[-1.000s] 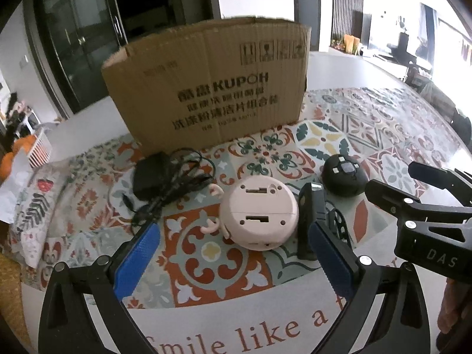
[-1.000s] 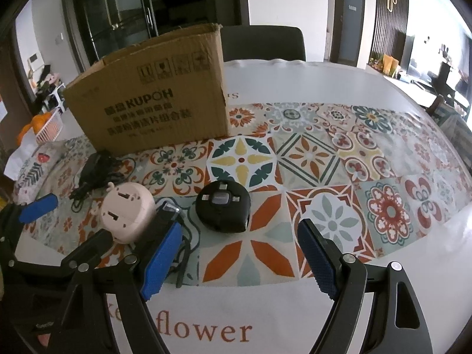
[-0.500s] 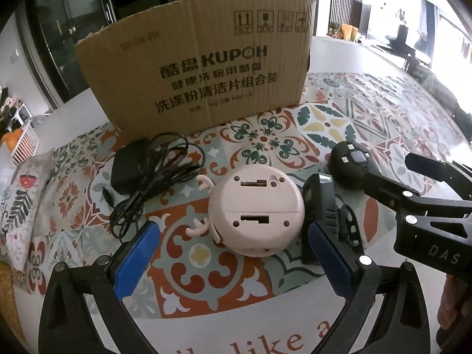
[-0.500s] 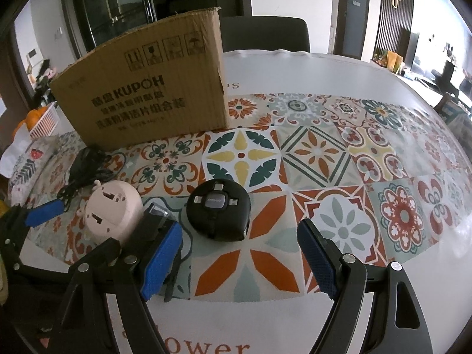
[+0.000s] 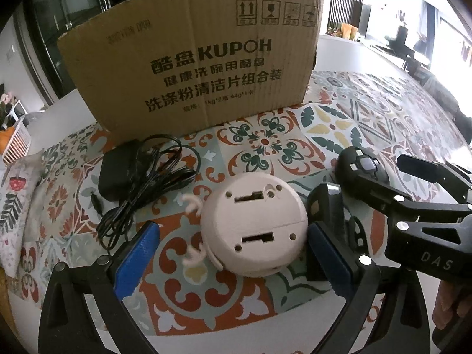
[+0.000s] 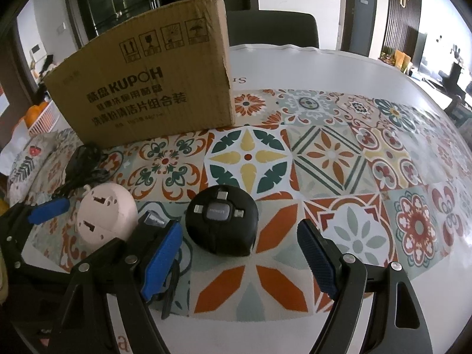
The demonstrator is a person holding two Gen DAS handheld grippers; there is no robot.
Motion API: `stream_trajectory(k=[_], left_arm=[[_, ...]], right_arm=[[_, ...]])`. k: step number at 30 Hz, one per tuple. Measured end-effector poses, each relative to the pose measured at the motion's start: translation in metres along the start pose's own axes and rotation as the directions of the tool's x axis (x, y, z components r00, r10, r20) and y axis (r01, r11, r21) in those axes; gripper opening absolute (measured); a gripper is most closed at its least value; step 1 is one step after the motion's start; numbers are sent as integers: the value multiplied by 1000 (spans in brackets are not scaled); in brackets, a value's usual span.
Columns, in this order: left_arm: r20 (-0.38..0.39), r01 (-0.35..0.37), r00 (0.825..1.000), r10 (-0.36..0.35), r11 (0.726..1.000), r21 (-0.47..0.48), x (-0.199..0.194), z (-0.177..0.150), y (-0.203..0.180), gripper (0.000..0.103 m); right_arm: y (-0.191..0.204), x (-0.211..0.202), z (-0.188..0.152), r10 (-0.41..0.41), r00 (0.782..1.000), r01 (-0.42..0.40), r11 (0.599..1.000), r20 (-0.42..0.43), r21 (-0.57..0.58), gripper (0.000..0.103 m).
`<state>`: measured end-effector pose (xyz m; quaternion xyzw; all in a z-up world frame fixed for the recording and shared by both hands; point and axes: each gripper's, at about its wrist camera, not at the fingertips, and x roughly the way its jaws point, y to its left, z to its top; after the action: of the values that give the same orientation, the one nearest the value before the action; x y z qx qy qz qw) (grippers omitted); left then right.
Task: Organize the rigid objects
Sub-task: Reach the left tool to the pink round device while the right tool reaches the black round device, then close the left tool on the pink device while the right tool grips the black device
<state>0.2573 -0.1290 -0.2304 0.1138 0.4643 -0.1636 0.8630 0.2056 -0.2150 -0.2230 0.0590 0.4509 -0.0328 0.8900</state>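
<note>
A pink round device (image 5: 253,225) lies face down on the patterned tablecloth, between the blue pads of my open left gripper (image 5: 233,261); the pads do not touch it. A black rectangular gadget with a strap (image 5: 327,206) lies just right of it. A black round cable hub (image 6: 221,219) sits ahead of my open right gripper (image 6: 239,258), with nothing between its jaws. The hub (image 5: 361,168) shows in the left view behind the right gripper's frame. A black power adapter with tangled cord (image 5: 129,174) lies to the left. The pink device (image 6: 106,216) also appears in the right view.
A brown cardboard box (image 5: 194,65) stands upright behind the objects and also shows in the right view as box (image 6: 147,88). A white basket with oranges (image 6: 41,118) sits far left. A dark chair (image 6: 271,28) stands behind the table.
Both grippers have moved forward and down toward the objects. The pink device and the black hub now look larger and sit closer to the fingertips. Neither gripper's opening has changed.
</note>
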Motion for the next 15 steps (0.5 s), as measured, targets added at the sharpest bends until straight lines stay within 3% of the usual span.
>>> stream_trajectory(k=[7,12,15], left_arm=[[-12,33,999,-33,999,-7,9,3,2,96],[-11,50,999,-50,999,-15,9,3,4,92],[-9,47,999,-47,999,-17,8,1,5,92]], right_arm=[[1,11,5,25,1000,-25,1000,-13,4,76],[2,14,5,51,999,-51,999,-17,12,59],[4,13,5,46,999,-46,999,-17,5,57]])
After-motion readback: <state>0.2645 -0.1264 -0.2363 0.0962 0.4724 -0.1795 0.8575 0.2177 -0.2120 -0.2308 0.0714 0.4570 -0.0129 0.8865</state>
